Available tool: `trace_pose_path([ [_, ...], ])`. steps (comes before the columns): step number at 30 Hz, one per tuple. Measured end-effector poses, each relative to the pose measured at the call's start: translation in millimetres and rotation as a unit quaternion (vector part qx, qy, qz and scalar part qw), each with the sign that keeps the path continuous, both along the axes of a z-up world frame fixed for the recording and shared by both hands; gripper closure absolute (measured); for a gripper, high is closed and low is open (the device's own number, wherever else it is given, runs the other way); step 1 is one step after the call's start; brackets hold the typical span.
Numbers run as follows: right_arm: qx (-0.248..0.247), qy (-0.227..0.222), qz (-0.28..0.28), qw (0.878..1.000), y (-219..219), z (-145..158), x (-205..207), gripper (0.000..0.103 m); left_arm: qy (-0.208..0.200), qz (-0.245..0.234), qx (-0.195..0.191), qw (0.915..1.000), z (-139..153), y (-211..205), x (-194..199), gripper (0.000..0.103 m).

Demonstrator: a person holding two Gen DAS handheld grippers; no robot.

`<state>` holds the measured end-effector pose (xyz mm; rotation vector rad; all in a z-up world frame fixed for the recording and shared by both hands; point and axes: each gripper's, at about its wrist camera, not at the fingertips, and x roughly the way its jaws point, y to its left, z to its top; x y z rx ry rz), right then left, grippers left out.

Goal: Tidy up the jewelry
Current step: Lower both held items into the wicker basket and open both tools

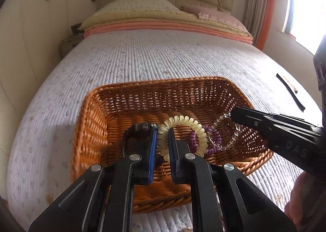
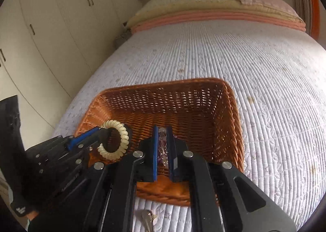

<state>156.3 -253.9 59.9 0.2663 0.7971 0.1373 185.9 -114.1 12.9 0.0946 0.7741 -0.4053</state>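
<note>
Home bedroom: bed [image 1: 154,56], wardrobe [image 2: 53,34]

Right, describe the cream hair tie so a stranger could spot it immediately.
Start at the bed and find the brown wicker basket on its quilt. Above the basket, the left gripper pinches a cream spiral hair tie. The purple coil lies in the basket, and the clear one hangs from the right gripper.

Left gripper [image 1: 163,130] and right gripper [image 2: 162,130], matte black linkage arms, round silver pivot screws, blue finger pads [image 1: 153,150], white lettering on the housing
</note>
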Motion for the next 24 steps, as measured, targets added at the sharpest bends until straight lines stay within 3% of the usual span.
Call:
trace_pose_path([
  [6, -0.003, 0.023, -0.011, 1.000, -3, -22, 8, 0.096, 0.012, -0.012, 0.017, 0.9997, -14, -15, 3, 0.091],
  [10, 0.010, 0.030, -0.017, 0.999, -12, -29, 7, 0.092, 0.010, -0.021, 0.004, 0.9997, -11, -12, -5, 0.061],
  [12, 0.010, 0.024, -0.023, 0.999, -17, -28, 2, 0.085, 0.002, -0.026, -0.005, 0.9996, -5, -6, -13, 0.060],
  [14, 0.018, 0.013, -0.024, 0.999, -21, -21, -8, 0.080, -0.008, -0.032, -0.018, 0.9993, 5, 2, -24, 0.059],
  [16, 0.019, -0.001, -0.025, 1.000, -23, -11, -21, 0.079, -0.026, -0.031, -0.029, 0.9988, 19, 11, -38, 0.052],
  [24, 0.015, -0.055, -0.010, 0.998, -12, 35, -85, 0.079, -0.075, -0.030, -0.067, 0.9945, 71, 45, -96, 0.048],
])
